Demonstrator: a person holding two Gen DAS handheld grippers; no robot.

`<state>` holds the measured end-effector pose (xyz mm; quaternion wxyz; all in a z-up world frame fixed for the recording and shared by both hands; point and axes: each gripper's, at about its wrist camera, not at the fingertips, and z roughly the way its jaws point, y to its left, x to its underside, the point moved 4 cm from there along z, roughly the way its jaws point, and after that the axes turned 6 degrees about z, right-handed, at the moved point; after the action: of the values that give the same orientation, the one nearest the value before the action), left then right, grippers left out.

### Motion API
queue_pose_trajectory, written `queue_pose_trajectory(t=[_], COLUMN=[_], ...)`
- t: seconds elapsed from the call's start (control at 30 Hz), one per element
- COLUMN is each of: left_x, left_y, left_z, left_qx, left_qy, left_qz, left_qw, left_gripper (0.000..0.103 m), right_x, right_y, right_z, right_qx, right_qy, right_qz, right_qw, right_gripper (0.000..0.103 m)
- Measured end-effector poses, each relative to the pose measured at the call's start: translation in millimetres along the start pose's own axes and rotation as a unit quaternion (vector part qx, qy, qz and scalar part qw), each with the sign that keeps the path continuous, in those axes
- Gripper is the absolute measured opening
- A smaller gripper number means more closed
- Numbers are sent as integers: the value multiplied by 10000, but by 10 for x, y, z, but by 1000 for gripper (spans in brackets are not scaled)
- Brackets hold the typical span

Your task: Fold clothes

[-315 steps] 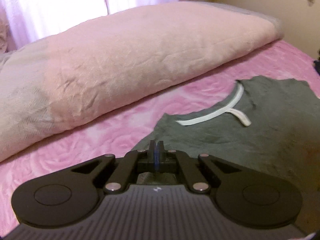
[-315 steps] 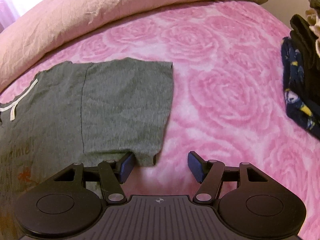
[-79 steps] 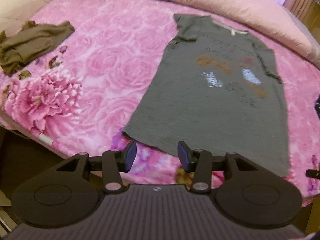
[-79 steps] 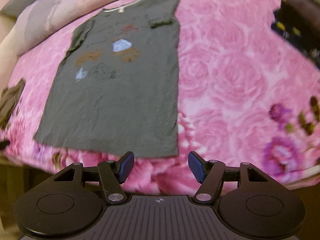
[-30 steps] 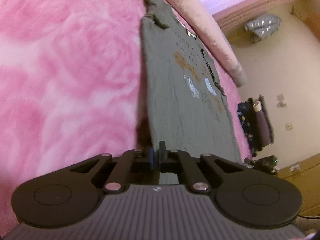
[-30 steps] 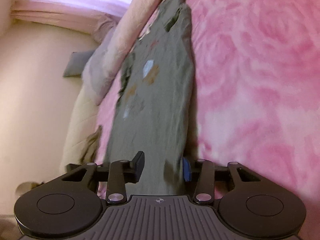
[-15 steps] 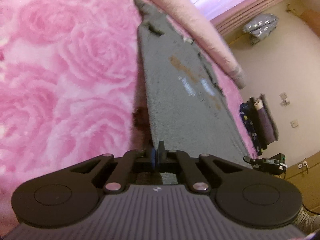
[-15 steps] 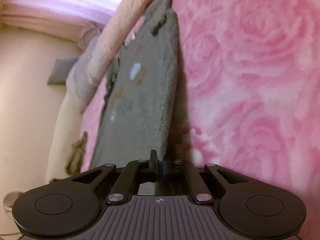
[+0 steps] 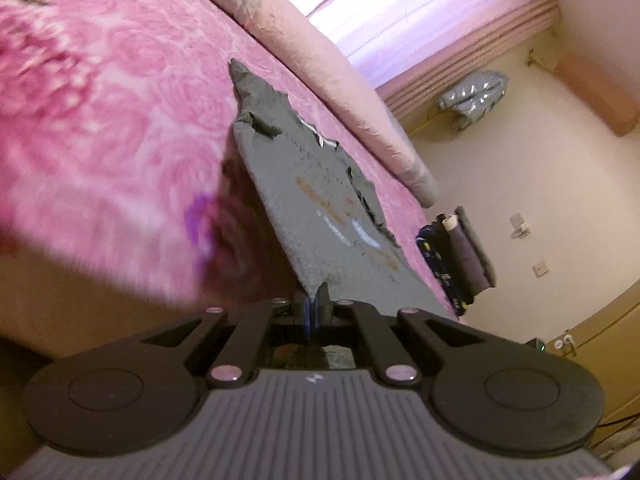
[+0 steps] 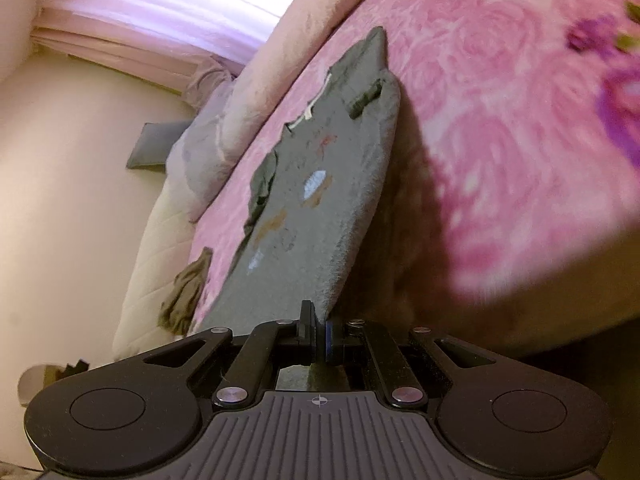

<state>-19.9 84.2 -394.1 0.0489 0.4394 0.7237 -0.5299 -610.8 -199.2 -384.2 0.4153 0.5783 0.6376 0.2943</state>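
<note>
**Hem lifted off the bed**

Pink rose-patterned bedspread lies beneath a grey printed T-shirt, whose hem, flat a second ago, now rises off it. Left gripper and right gripper each pinch a hem corner; collar end rests near the pink rolled quilt. Folding toward the collar looks under way.

Both cameras are sitting low at the near edge of the bed, each riding just behind its own fingers and looking slightly downward along the grey T-shirt toward the far edge. They are sharing the shirt and the folded pink quilt (one from each bottom corner).
</note>
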Motion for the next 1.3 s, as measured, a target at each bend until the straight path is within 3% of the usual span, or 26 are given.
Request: queue_pose_trajectory(t=[0.27,0.47,0.63,0.93,1.03,1.13,1.17,1.23,1.27,1.3], left_x=[533,362,-174,-1573,-1892,-2066,-2104,-2177,-2208,-2223], left_y=[-186,-182,-152,125,367,741,861,1045,1119,1180], left_z=[-554,-513,-198,1059,1558,2033,2164,2357,2421,2469], left_qx=[41,62,170,120,-24,-224,-310,-418,-403,-377], left_qy=[-346,-390,-432,-204,-100,-11,12,10,4,10], left_qz=[-506,-599,-631,-874,-1254,-1891,-2075,-2311,-2416,-2568], left_qw=[9981,9974,9969,9959,9920,9817,9777,9720,9695,9657], left_gripper=[0,0,0,0,0,0,0,0,0,0], right_x=[705,708,257,-1211,-1701,-2094,-2197,-2335,-2404,-2462], right_y=[35,153,298,361,178,-150,-278,-474,-559,-608], right_z=[-476,-455,-315,509,913,1302,1417,1529,1556,1535], right_qx=[35,123,102,188,352,393,372,297,245,96], right_qy=[-32,5,-38,-41,49,6,-37,-287,-470,-706], right_qz=[104,166,310,846,1240,2045,2387,2851,3010,3085], right_qw=[9999,9998,9995,9962,9916,9781,9704,9576,9522,9485], right_gripper=[2,3,3,3,2,3,10,50,76,76])
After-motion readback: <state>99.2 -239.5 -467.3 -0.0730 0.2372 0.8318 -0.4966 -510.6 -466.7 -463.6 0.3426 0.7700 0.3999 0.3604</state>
